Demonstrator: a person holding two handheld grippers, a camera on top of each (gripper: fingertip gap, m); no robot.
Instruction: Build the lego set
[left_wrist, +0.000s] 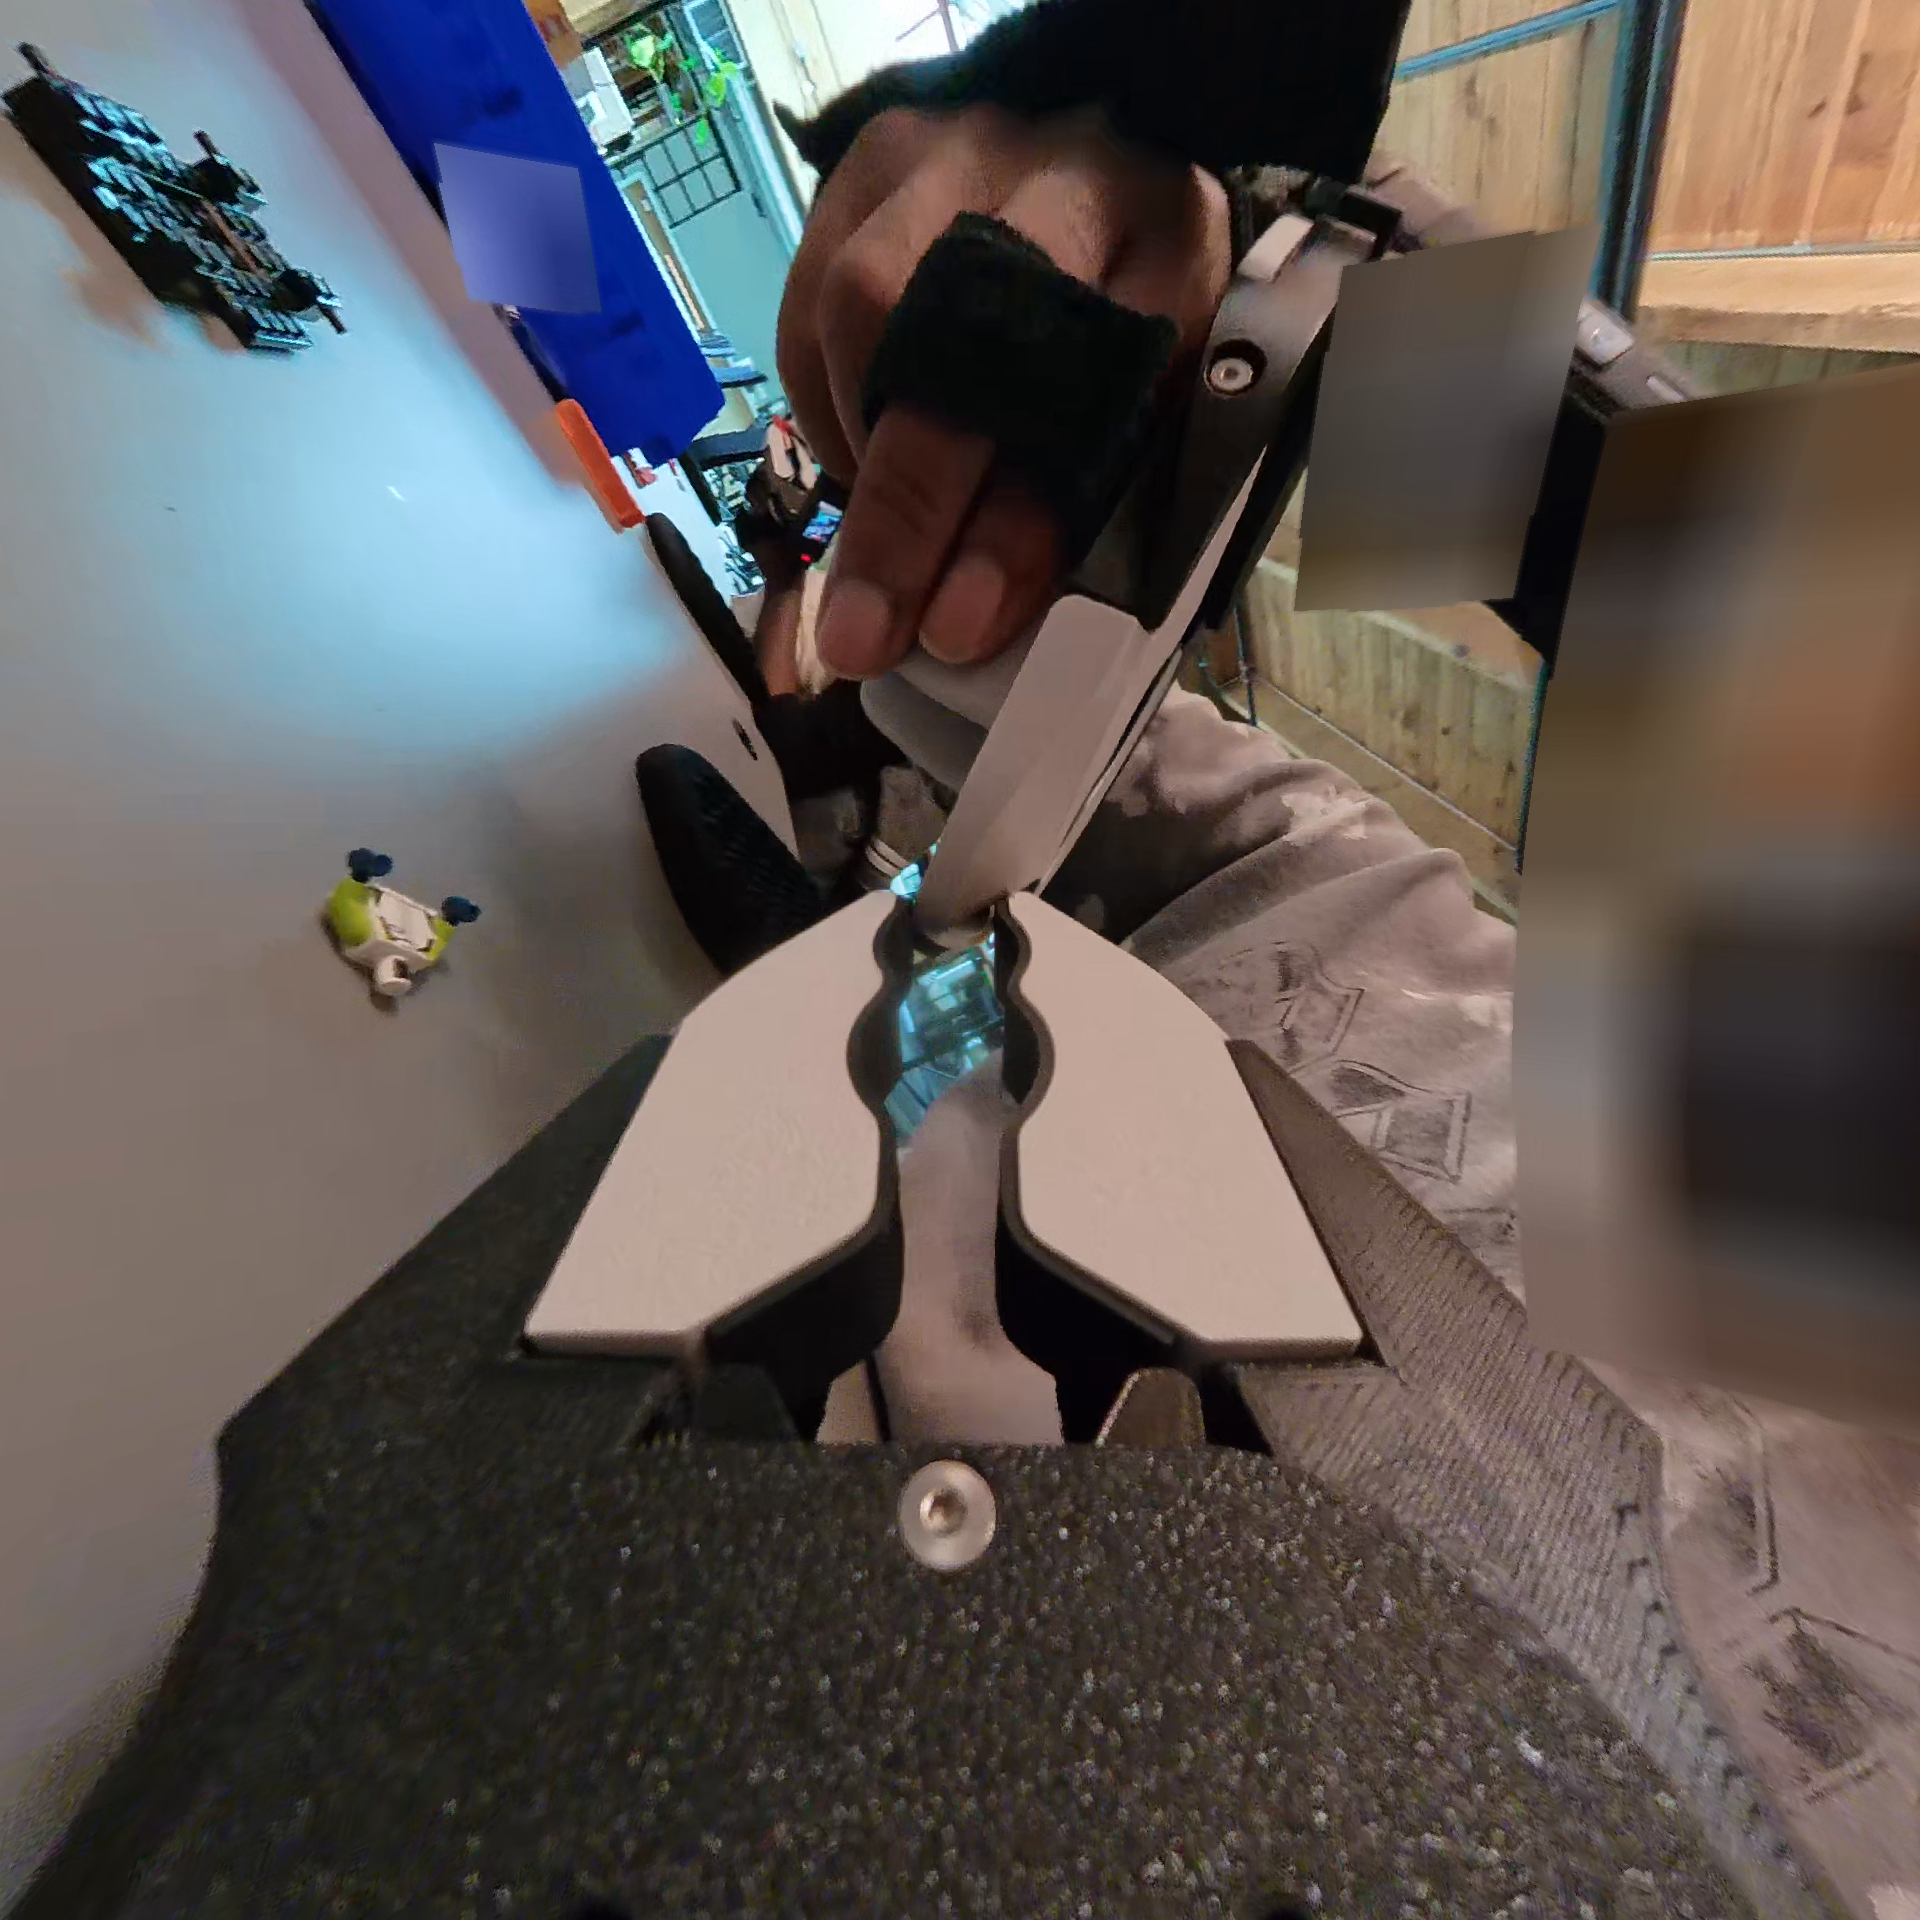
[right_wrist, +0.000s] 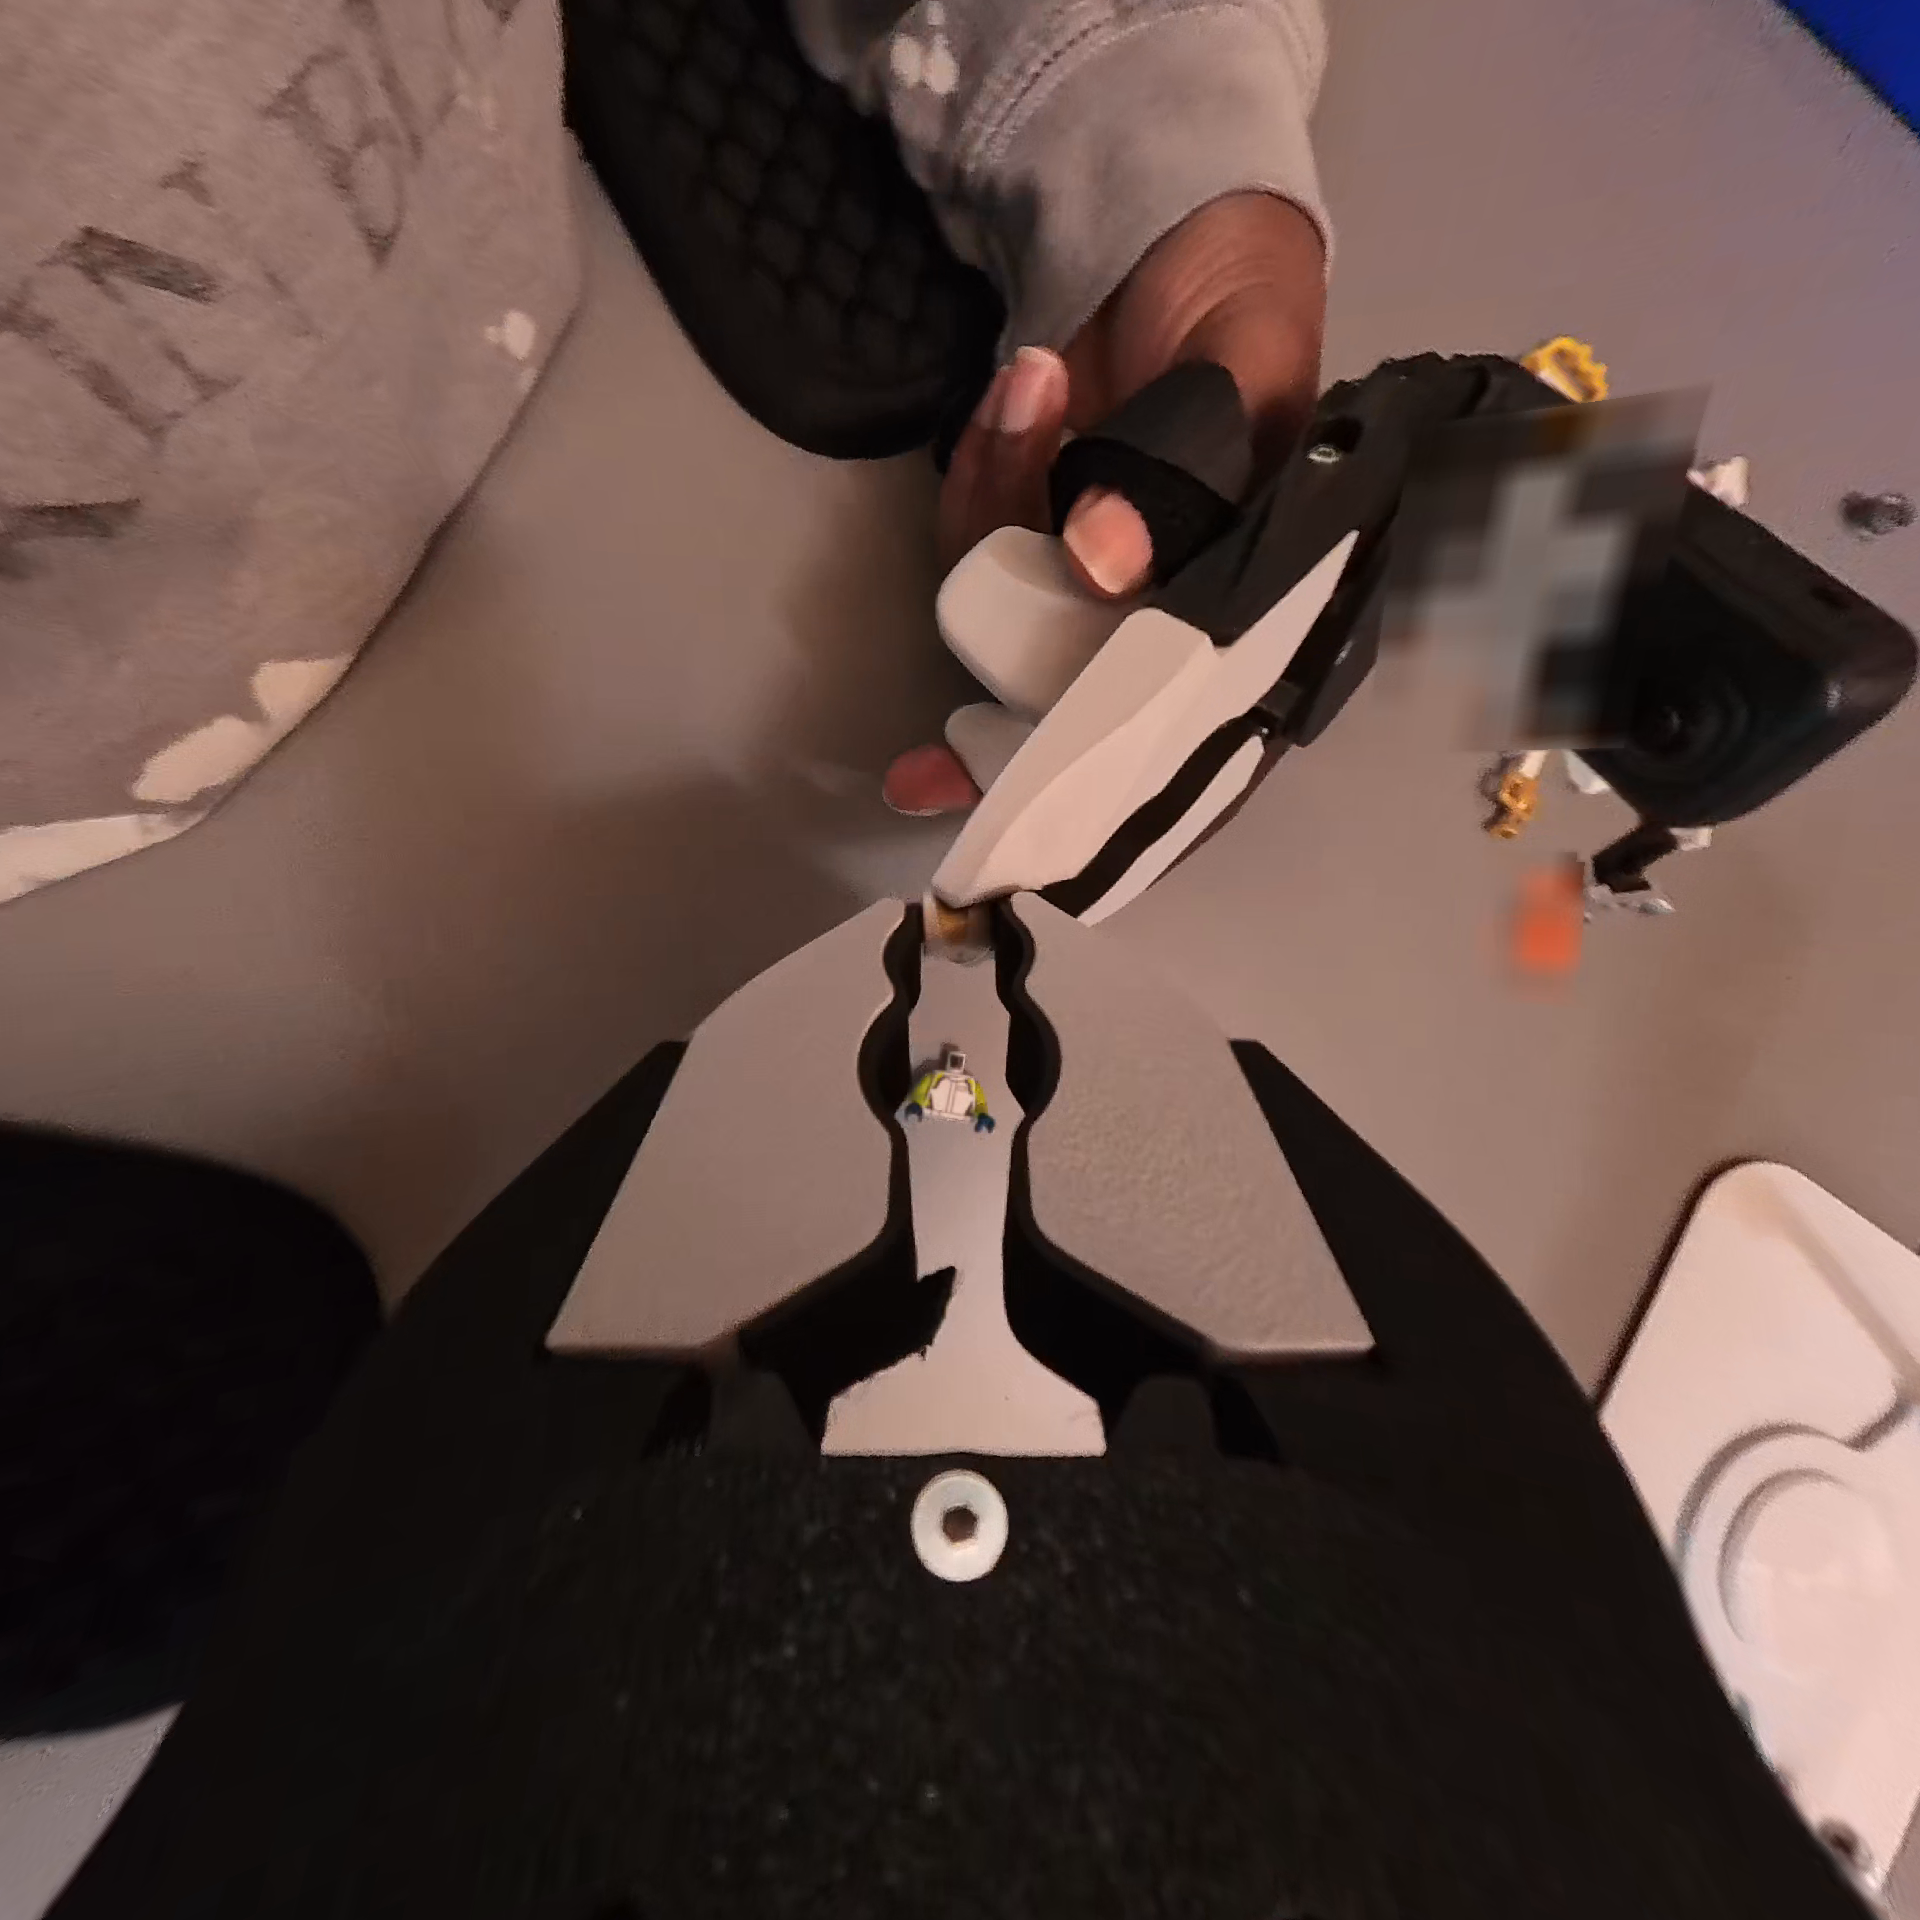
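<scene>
Step in hand, as I judge it: you're mating two tiny minifigure parts in mid-air above the table (right_wrist: 1558, 260), tip to tip

- Left gripper (left_wrist: 951, 925): fingers nearly together, clamped on a small grey-white cylindrical piece (left_wrist: 940, 935) right at the tips. In the right wrist view that gripper (right_wrist: 961, 899) comes in from upper right, your hand (right_wrist: 1132, 416) on its handle
- Right gripper (right_wrist: 961, 935): fingers close together, pinching a small round piece, tan on one end and pale on the other (right_wrist: 961, 930). Whether both tools share one piece or hold two joined ones I cannot tell
- Minifigure torso (right_wrist: 951, 1099), white with lime sleeves and blue hands, lies flat on the table below, well apart from both tips; also seen at (left_wrist: 395, 920)
- Black studded build (left_wrist: 171, 208) sits far off; loose yellow, white and orange parts (right_wrist: 1558, 831) lie scattered beyond

Next move, likely: press straight along the shared axis, keep both grips square, then carry the result down to the torso

Materials: hard glossy plastic parts, slippery when pinched; fingers matte pale with scalloped inner edges; gripper bodies black, grainy; table smooth, matte grey
</scene>
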